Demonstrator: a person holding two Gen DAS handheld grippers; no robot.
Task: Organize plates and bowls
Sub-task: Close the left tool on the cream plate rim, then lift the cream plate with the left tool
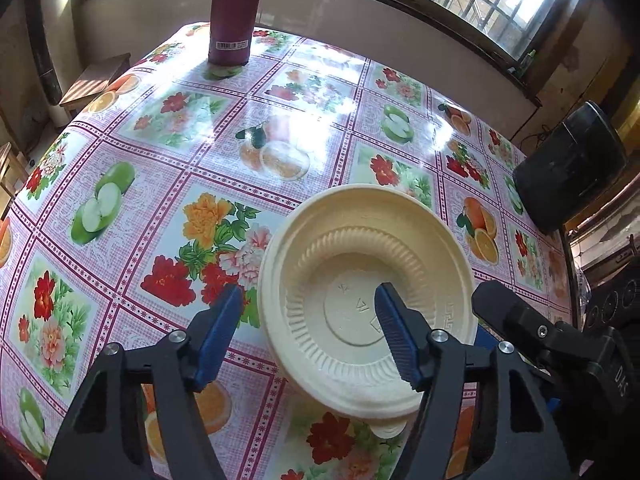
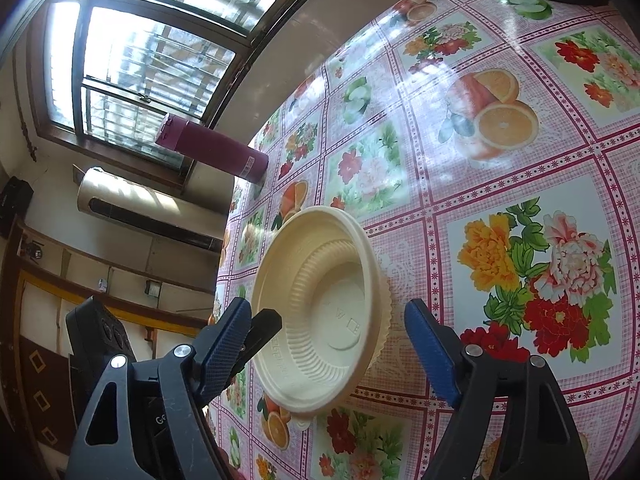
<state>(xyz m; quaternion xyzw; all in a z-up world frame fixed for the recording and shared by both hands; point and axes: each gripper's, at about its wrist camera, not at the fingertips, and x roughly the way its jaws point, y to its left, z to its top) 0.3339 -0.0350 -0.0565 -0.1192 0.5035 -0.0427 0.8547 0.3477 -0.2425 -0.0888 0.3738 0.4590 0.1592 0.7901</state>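
Observation:
A cream ribbed plate (image 1: 360,264) sits on top of a cream bowl (image 1: 390,429) on the flowered tablecloth; only the bowl's rim peeks out below it. My left gripper (image 1: 308,332) is open, its right finger over the plate's inside and its left finger over the cloth beside the rim. In the right wrist view the same plate (image 2: 316,304) rests on the ribbed bowl (image 2: 385,312). My right gripper (image 2: 332,340) is open, its fingers on either side of the stack, not touching it. The right gripper's body also shows in the left wrist view, at the right.
A tall magenta bottle (image 1: 234,12) stands at the table's far edge; it also shows in the right wrist view (image 2: 212,148). A black speaker-like box (image 1: 572,164) sits at the table's right edge. The flowered table (image 1: 180,152) stretches to the left and beyond the stack. Windows lie behind.

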